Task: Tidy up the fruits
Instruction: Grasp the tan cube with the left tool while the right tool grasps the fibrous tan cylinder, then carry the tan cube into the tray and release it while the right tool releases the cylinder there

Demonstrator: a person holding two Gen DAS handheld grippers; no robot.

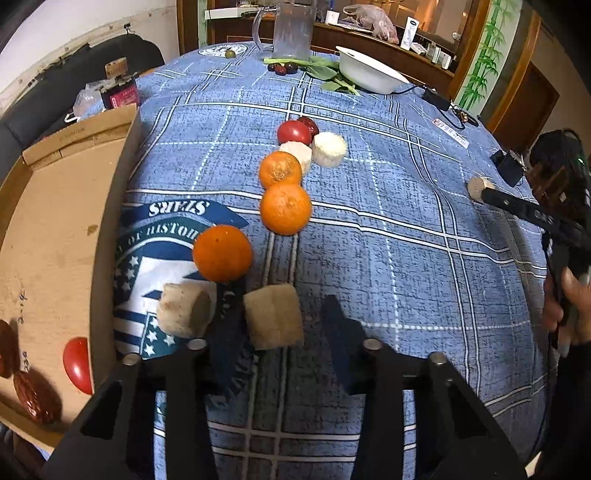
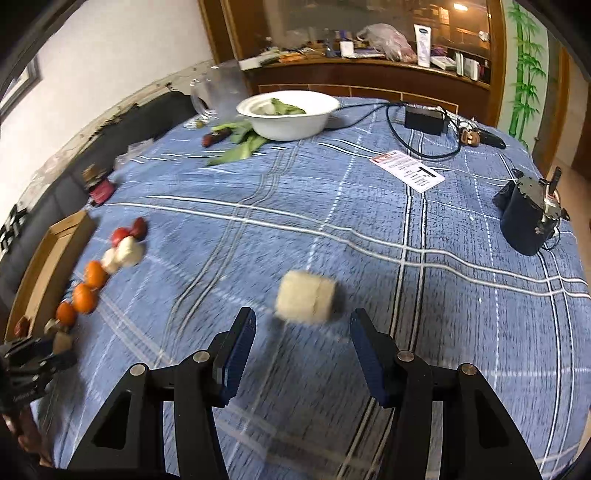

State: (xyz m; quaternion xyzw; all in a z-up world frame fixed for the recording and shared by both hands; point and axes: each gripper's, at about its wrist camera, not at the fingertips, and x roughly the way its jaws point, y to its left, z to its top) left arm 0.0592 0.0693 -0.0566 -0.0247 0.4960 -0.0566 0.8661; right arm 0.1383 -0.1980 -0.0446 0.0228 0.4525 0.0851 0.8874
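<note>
A line of fruit lies on the blue checked tablecloth: three oranges, two white chunks, a red tomato and a dark red date. My left gripper is open, its fingers either side of a pale cylindrical chunk; another chunk lies just left. My right gripper is open, just behind a white chunk on the cloth. That chunk also shows in the left wrist view. The fruit line shows at the left of the right wrist view.
A cardboard box at the table's left edge holds a tomato and dates. A white bowl with greens, a glass jug, a black adapter with cable, a card and a dark motor stand farther off.
</note>
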